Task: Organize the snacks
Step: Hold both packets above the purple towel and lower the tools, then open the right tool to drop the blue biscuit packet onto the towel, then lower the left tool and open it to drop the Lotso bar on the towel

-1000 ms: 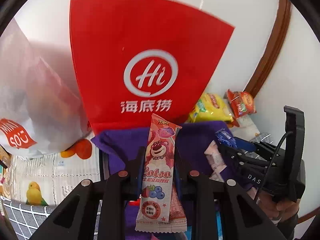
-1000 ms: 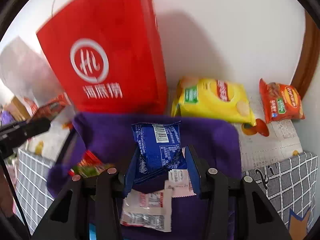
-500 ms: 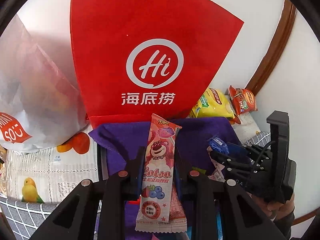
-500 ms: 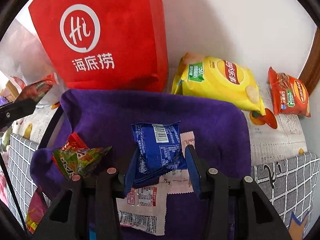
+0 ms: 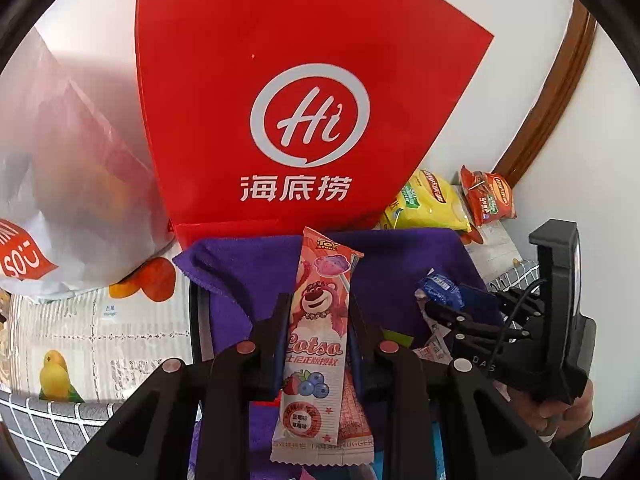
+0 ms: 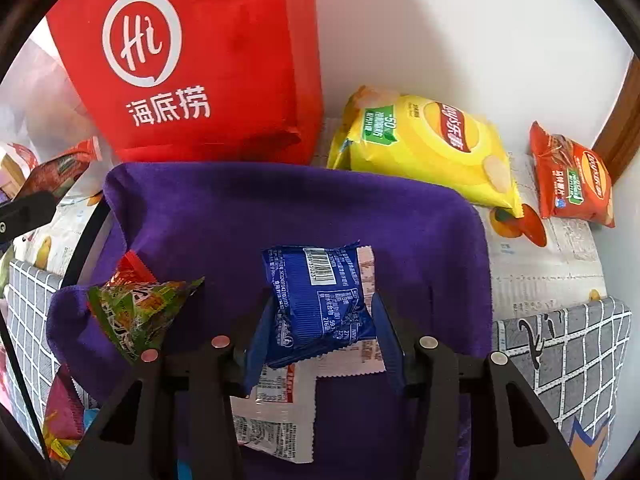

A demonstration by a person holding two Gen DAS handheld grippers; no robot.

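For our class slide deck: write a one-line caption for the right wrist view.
Right gripper holds a blue snack packet over a purple cloth, red bag behind.

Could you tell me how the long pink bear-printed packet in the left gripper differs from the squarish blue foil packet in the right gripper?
The long pink bear-printed packet is narrow and tall, while the squarish blue foil packet is short and wide. The pink one shows its cartoon front; the blue one shows its barcode back. The left gripper is pinched narrow, the right gripper set wider. Both packets are sealed and sit between jaws above the purple cloth.
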